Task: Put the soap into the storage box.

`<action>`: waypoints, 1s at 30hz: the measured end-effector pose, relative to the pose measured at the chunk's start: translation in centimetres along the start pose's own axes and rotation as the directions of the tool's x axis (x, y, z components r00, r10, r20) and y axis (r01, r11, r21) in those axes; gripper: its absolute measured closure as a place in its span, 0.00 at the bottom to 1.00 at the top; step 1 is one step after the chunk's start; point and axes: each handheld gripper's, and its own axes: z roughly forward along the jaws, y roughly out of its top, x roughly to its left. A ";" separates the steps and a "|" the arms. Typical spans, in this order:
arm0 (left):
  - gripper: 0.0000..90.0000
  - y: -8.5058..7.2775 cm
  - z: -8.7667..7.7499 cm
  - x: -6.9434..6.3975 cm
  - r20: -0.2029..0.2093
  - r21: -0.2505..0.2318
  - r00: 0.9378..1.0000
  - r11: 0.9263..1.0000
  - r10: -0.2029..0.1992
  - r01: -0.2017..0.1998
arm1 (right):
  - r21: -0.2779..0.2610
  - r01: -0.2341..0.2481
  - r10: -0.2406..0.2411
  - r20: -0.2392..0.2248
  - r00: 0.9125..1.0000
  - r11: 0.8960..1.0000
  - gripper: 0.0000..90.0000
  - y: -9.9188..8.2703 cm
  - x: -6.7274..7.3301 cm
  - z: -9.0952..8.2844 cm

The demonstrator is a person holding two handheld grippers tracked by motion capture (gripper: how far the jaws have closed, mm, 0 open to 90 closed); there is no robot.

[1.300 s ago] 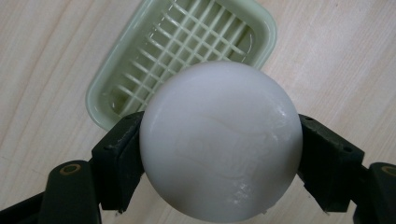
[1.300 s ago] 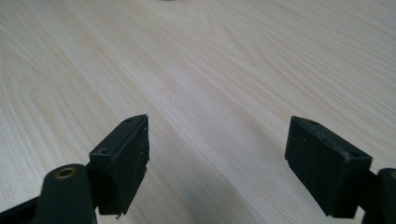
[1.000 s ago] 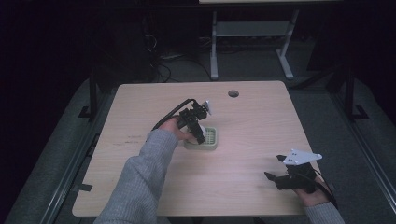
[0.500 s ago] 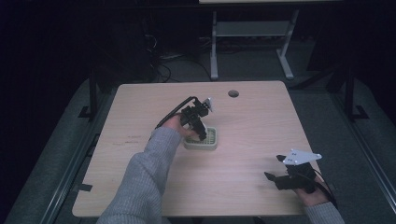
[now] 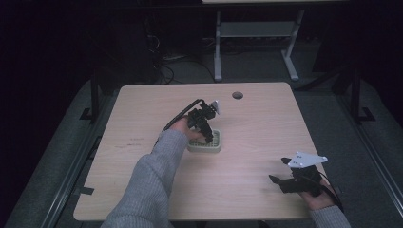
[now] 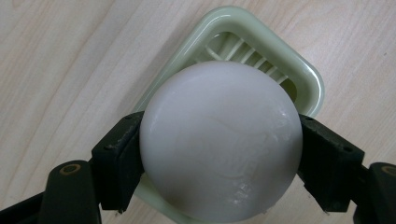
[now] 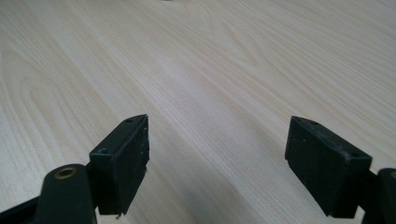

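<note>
1. The left gripper (image 5: 207, 137) hangs over the middle of the worktop (image 5: 142, 109), its fingers (image 6: 116, 163) clamped on either side of a round white soap bar (image 6: 220, 140).
2. The soap bar sits directly above a pale green slatted soap dish (image 6: 299, 74); whether it touches the dish cannot be told.
3. The dish (image 5: 216, 148) lies on the worktop near its centre.
4. The right gripper (image 5: 278, 183) rests low near the worktop's front right corner, fingers (image 7: 123, 158) spread wide with nothing between them.
</note>
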 end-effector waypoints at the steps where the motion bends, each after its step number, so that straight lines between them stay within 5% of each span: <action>1: 0.26 0.1 0.1 0.0 0.001 0.006 1.000 1.000 0.002 -0.002 | 0.000 0.000 0.000 -0.001 1.000 1.000 0.24 0.0 0.0 0.0; 30: 0.26 0.2 1.3 0.2 0.003 0.028 1.000 0.999 -0.025 0.025 | 0.001 0.007 -0.007 -0.001 1.000 1.000 0.24 0.0 0.0 0.0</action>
